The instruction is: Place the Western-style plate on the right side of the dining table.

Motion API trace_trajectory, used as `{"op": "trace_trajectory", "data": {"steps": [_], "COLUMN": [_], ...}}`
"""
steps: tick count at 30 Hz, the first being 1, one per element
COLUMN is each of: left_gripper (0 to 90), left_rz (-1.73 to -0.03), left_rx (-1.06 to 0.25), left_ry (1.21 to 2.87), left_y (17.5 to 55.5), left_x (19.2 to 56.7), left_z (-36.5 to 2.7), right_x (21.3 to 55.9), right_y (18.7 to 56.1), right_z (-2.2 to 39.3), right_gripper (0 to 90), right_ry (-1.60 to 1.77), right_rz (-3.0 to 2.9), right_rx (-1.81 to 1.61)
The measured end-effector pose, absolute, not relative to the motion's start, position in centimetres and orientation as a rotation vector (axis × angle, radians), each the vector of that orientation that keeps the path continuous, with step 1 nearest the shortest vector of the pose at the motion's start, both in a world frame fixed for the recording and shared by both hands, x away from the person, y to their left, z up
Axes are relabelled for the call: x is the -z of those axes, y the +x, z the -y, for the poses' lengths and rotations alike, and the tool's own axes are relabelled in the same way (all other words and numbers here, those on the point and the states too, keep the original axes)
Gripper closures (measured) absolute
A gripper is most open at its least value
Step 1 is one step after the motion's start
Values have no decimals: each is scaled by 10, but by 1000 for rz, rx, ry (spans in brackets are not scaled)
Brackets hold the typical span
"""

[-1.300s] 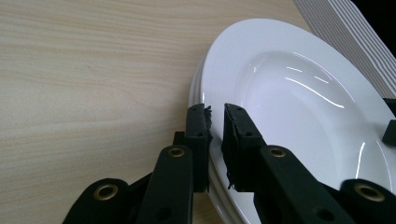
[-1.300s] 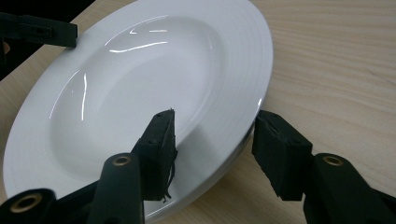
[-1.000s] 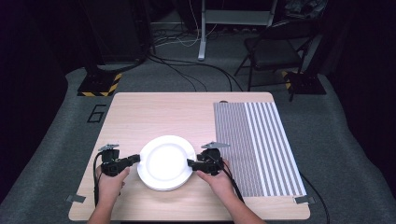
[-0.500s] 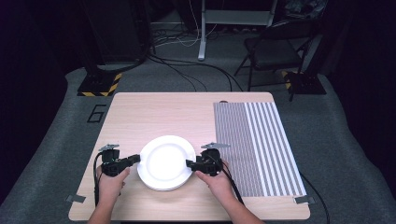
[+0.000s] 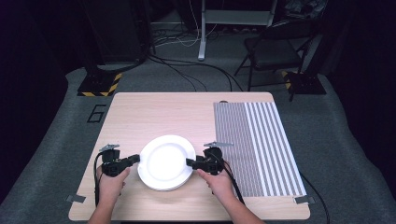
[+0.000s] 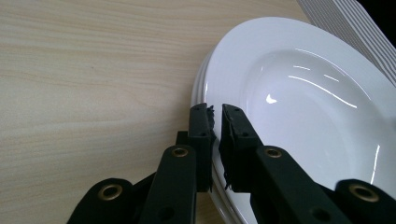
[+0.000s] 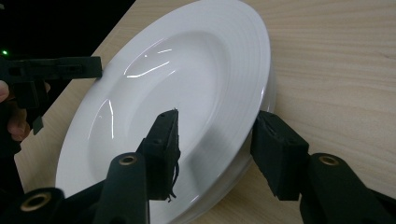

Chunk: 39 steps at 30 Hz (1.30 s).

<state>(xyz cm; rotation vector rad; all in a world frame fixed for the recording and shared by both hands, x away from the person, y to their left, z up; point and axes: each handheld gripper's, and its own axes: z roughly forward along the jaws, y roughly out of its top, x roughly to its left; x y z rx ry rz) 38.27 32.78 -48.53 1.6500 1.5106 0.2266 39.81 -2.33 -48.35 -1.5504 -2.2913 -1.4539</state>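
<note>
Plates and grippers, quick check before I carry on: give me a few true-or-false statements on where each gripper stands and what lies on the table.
1. The left gripper is clamped on the rim of the top plate. True.
2. The right gripper is shut tight on the plate rim. False: its jaws straddle the rim, apart from it.
3. One plate lies alone on the table. False: more rims show beneath it, so it is a stack.
4. A striped mat covers the right part of the table. True.
5. The plate holds food. False: it is bare and white.
</note>
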Motion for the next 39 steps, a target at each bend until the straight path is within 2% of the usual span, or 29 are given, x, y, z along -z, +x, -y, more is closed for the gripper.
{"op": "trace_trajectory", "data": {"steps": [20,32,39], "left_gripper": [826,757,751], "left_rz": [-1511,-1499,-1509], "left_rx": [-220,-212,-174], "left_ry": [1637,1622,1605], "left_y": [383,383,384], "left_x": [486,486,486], "left_z": [-328,-327,-328], "right_x": [482,482,483], "right_y": [398,398,398], "right_z": [26,27,28], "right_gripper": [541,549,554], "right_ry": [-1561,-1574,-1577], "right_rz": [2229,2197,2181], "right_rx": [1467,1456,1461]}}
